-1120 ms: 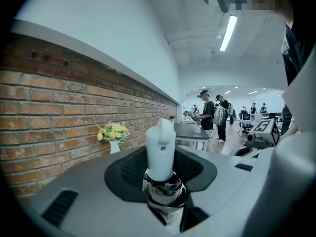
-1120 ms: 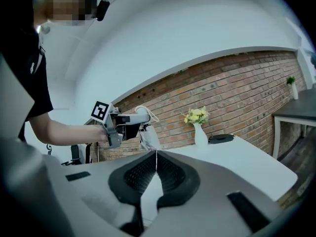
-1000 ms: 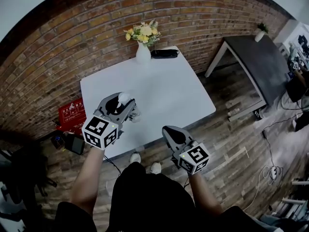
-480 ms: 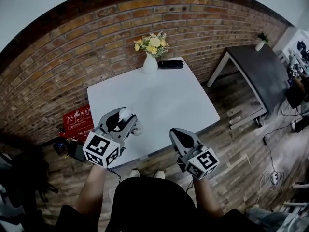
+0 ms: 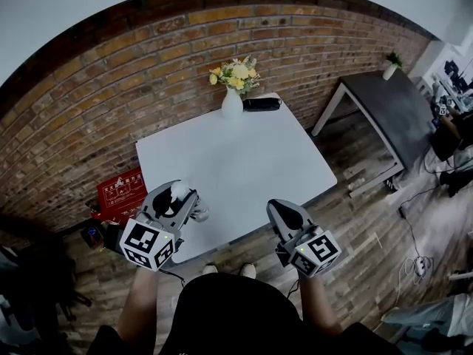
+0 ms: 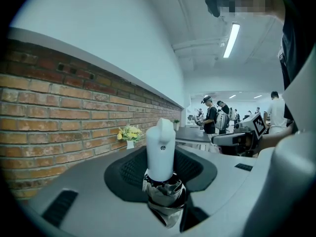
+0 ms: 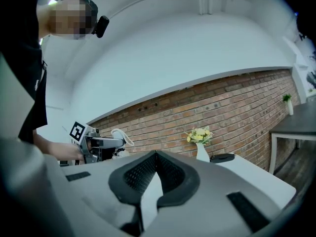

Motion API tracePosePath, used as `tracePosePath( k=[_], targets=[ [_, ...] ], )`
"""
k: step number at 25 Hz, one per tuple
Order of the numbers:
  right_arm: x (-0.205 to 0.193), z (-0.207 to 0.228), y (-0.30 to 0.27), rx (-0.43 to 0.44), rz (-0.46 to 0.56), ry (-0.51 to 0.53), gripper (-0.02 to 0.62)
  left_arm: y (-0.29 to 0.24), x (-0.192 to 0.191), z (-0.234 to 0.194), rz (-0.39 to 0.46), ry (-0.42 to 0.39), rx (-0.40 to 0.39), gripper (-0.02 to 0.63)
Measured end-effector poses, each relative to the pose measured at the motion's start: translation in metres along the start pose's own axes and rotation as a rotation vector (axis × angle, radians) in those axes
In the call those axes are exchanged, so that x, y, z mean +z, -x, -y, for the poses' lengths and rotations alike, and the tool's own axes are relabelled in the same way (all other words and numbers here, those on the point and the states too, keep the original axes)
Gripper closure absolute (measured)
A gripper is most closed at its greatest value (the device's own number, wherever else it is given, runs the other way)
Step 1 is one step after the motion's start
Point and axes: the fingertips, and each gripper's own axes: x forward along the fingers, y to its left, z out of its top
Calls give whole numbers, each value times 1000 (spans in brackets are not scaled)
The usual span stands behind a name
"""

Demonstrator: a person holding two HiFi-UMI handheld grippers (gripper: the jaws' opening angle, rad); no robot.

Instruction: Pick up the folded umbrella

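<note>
1. Left gripper view shows the left hand-held gripper (image 6: 162, 168) clamped on the folded umbrella (image 6: 160, 144). Its pads sit at the collar where the white handle meets the bunched silvery canopy.
2. Head view places the umbrella by the near left corner of the table (image 5: 244, 154), apparently clear of the surface.
3. It looks light. The handle is stiff and smooth, probably slippery, while the canopy is soft and yielding, so the collar seems the soundest hold.
4. The right hand-held gripper (image 7: 155, 156) is closed on nothing.
</note>
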Motion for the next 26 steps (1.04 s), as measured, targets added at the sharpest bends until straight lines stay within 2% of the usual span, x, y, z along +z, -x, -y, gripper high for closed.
tracePosePath(
  k=[3,8,26],
  targets=[
    [-1,-2,1,-23,17,-19,574,8,-3,-9,5,4,10,441],
    [-11,-3,3,-60,-23,19,574,15,-9,-19,19,19,16,440],
    [-19,-10,5,-89,-54,43,574,10,-15,-31,39,61,5,440]
  ],
)
